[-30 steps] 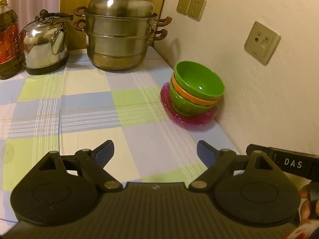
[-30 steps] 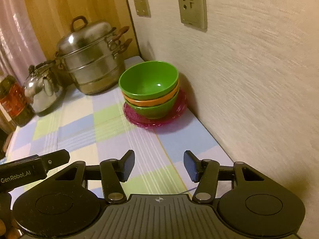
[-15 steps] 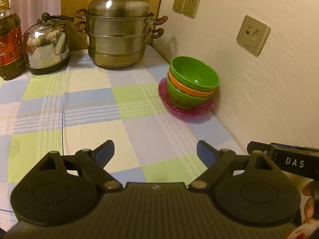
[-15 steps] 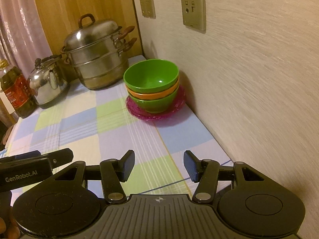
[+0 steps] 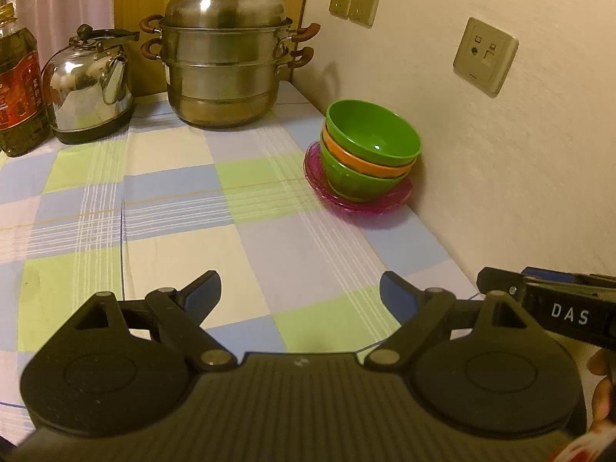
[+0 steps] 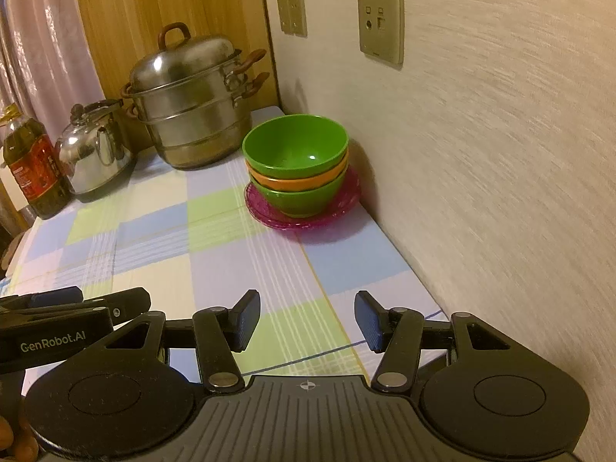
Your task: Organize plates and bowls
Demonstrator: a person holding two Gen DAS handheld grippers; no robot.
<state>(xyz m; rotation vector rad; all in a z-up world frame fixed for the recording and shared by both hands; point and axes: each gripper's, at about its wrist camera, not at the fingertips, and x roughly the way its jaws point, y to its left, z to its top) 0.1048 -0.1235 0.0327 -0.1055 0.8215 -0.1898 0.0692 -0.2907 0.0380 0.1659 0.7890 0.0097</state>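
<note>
A stack of bowls stands on a pink plate [image 5: 389, 201] [image 6: 348, 200] against the right wall: a green bowl [image 5: 375, 136] [image 6: 296, 146] on top, an orange bowl [image 5: 362, 161] [image 6: 292, 183] under it, another green bowl [image 5: 352, 184] [image 6: 304, 202] at the bottom. My left gripper [image 5: 300, 288] is open and empty, well short of the stack, above the checked cloth. My right gripper [image 6: 307, 313] is open and empty, also well back from the stack. Each gripper shows at the edge of the other's view.
A steel steamer pot [image 5: 227, 61] [image 6: 188, 104], a steel kettle [image 5: 86, 88] [image 6: 94, 150] and an oil bottle [image 5: 17, 84] [image 6: 34, 165] stand along the back. The wall with sockets [image 5: 485, 56] [image 6: 379, 25] runs close along the right. The checked cloth [image 5: 173, 211] covers the table.
Both grippers have drawn back from the bowl stack, which looks smaller and farther in both views. Jaws stay open. The stack has not moved.
</note>
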